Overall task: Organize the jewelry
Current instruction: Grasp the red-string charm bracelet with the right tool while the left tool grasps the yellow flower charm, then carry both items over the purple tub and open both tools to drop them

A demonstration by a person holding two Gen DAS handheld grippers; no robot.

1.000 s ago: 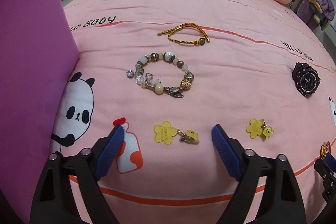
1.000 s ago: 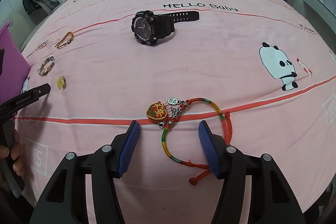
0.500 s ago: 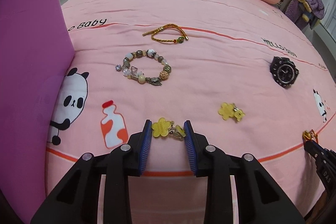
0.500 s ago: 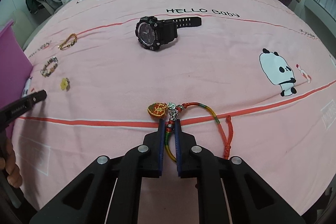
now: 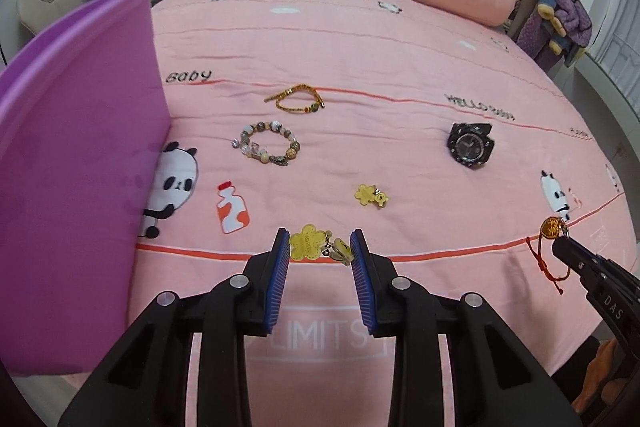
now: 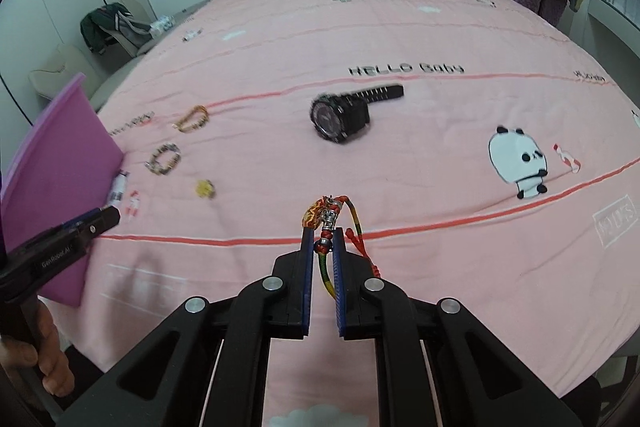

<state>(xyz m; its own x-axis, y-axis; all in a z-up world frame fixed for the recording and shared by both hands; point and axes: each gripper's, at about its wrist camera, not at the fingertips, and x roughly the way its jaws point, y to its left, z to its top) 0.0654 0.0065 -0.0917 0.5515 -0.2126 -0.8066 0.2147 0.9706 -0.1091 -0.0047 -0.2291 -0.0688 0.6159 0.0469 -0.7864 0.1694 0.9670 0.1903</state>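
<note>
Gripping a yellow flower earring (image 5: 320, 247) between its blue fingers (image 5: 279, 279), the left gripper (image 5: 319, 247) is clamped on it above the near edge of the pink bed (image 5: 360, 59), the piece's long axis running left to right across the gap from one pad to the other. A purple storage box (image 5: 76, 163) stands just to the left of that gripper, so it is the nearer of the two to it and, by my reading, the earring's likely destination. The right gripper (image 6: 324, 245) is shut on a multicoloured braided cord bracelet (image 6: 326, 251), whose cord runs along the fingers toward the camera while its orange charm sticks out past the tips. In the right wrist view the box lies far off to the left, well apart from that bracelet. Left on the bed are the matching flower earring (image 5: 371, 195), a beaded charm bracelet (image 5: 266, 146), a gold braided bracelet (image 5: 298, 99) farther back and a black wristwatch (image 5: 470, 146) to the right. Both grippers are held low and roughly level over the bed's near side.
</note>
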